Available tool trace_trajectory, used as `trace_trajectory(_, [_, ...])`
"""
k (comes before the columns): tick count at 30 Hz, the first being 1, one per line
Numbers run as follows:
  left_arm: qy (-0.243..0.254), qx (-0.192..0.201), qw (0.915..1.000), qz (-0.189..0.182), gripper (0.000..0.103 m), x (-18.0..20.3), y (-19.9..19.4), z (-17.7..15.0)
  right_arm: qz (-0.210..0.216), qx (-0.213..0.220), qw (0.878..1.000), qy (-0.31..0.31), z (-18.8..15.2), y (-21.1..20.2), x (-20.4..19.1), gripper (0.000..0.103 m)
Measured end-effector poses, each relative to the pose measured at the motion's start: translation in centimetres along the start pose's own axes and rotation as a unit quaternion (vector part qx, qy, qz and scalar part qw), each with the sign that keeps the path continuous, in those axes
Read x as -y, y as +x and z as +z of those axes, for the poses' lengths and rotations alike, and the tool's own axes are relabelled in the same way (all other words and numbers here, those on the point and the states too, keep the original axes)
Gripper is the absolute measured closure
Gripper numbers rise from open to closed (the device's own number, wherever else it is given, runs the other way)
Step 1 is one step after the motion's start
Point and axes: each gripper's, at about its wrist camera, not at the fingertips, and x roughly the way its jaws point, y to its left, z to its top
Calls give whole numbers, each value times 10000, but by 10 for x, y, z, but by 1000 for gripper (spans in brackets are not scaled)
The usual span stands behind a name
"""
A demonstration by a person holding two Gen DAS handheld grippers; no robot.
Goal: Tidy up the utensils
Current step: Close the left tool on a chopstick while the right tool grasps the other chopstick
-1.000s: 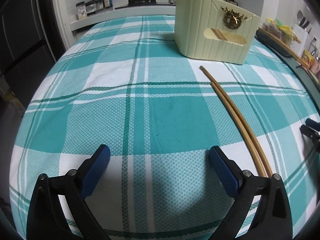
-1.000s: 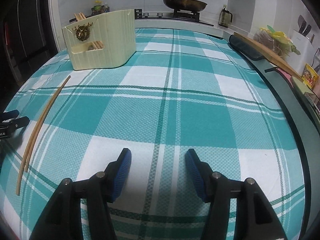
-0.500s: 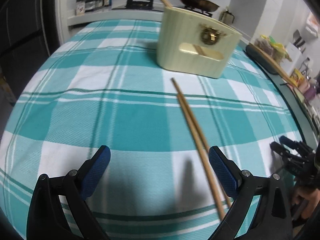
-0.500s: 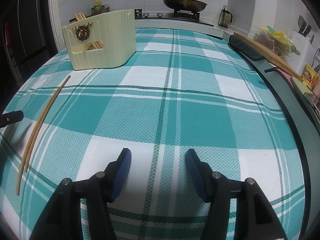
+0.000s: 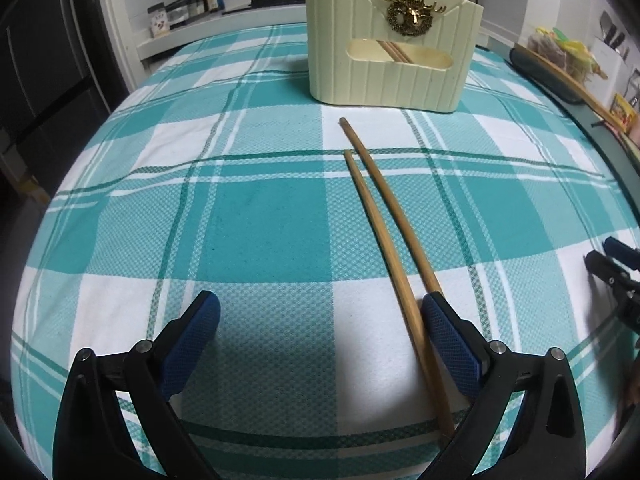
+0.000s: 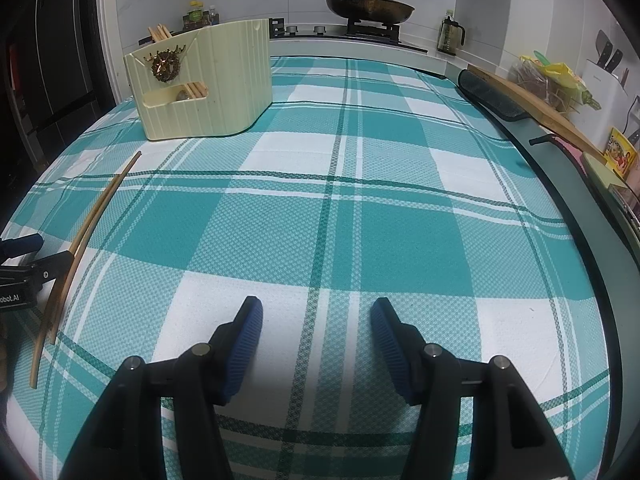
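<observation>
Two wooden chopsticks lie side by side on the plaid-covered desk, near of the cream utensil holder. The left hand-held gripper has its jaws wide apart, the chopsticks' near ends beside its right finger. The right hand-held gripper, jaws apart and empty, hovers over bare cloth.
</observation>
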Motion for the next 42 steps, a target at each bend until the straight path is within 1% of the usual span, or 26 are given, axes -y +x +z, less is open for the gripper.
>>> trace_trajectory(2, [25, -29, 10000, -26, 3, 0, 0, 2, 1, 0, 10000, 0, 0, 0, 0, 44])
trace_trajectory(4, [67, -11, 9999, -97, 14, -1, -3, 2, 12, 3, 10000, 8, 0, 0, 0, 44])
trace_trajectory(6, [211, -9, 9995, -215, 40, -2, -10, 0, -45, 6, 10000, -9, 1, -1, -2, 44])
trace_trajectory(7, [281, 3, 9993, -249, 47, -1, -12, -1, -74, -26, 10000, -52, 2, -4, -7, 44])
trace_trajectory(8, [319, 19, 9991, -294, 61, -3, -14, -2, 41, -21, 9999, -122, 4, -7, -13, 44])
trace_trajectory(9, [317, 25, 9989, -337, 75, -4, -14, -2, 245, 0, 9995, -212, 7, -11, -24, 44])
trace_trajectory(10, [295, 25, 9988, -382, 83, -6, -15, -3, 509, -3, 9982, -325, 11, -15, -38, 44])
trace_trajectory(11, [270, 22, 9988, -399, 96, -8, -15, -3, 723, -21, 9964, -436, 15, -18, -52, 44])
trace_trajectory(12, [241, 20, 9989, -403, 97, -11, -15, -3, 1013, -25, 9932, -580, 21, -20, -70, 44])
trace_trajectory(14, [149, 29, 9991, -391, 98, -19, -15, -4, 1503, -46, 9854, -802, 31, -21, -101, 47])
trace_trajectory(16, [42, 30, 9993, -358, 98, -27, -17, -6, 1852, -263, 9771, -1013, 41, -11, -132, 51])
trace_trajectory(17, [-29, 30, 9994, -333, 98, -32, -17, -7, 1840, -425, 9759, -1096, 43, -5, -145, 52])
trace_trajectory(19, [-136, 35, 9993, -342, 98, -39, -18, -9, 1699, -589, 9733, -1428, 45, 13, -172, 56])
trace_trajectory(21, [-210, 50, 9991, -364, 98, -43, -18, -10, 1461, -631, 9718, -1741, 41, 25, -190, 66])
trace_trajectory(22, [-225, 58, 9990, -371, 98, -44, -19, -11, 1287, -462, 9724, -1891, 39, 25, -195, 72])
trace_trajectory(23, [-234, 66, 9990, -380, 98, -44, -19, -12, 1162, -448, 9729, -1947, 38, 25, -197, 81])
trace_trajectory(24, [-237, 73, 9989, -386, 98, -44, -20, -13, 1121, -482, 9750, -1859, 38, 25, -195, 91])
trace_trajectory(25, [-227, 78, 9990, -389, 98, -43, -21, -14, 1080, -508, 9777, -1730, 37, 25, -191, 95])
trace_trajectory(29, [-223, 105, 9984, -508, 98, -38, -22, -17, 666, -429, 9867, -1420, 26, 15, -154, 97])
trace_trajectory(32, [-237, 130, 9976, -633, 98, -30, -22, -17, 284, -488, 9937, -970, 9, 4, -104, 97])
trace_trajectory(35, [-280, 139, 9967, -750, 97, -20, -22, -15, -238, -559, 9966, -555, -10, -14, -55, 97])
trace_trajectory(37, [-349, 170, 9970, -676, 96, -15, -21, -14, -453, -569, 9968, -342, -21, -23, -33, 97])
trace_trajectory(38, [-396, 183, 9970, -635, 94, -14, -21, -14, -433, -532, 9973, -253, -24, -26, -26, 96])
trace_trajectory(40, [-418, 182, 9965, -696, 78, -14, -20, -14, -223, -360, 9991, -8, -30, -33, -17, 95])
trace_trajectory(41, [-389, 182, 9963, -739, 58, -15, -21, -14, -140, -316, 9994, 77, -31, -36, -14, 85])
trace_trajectory(42, [-341, 170, 9968, -707, 36, -14, -22, -14, -76, -285, 9995, 148, -32, -36, -13, 74])
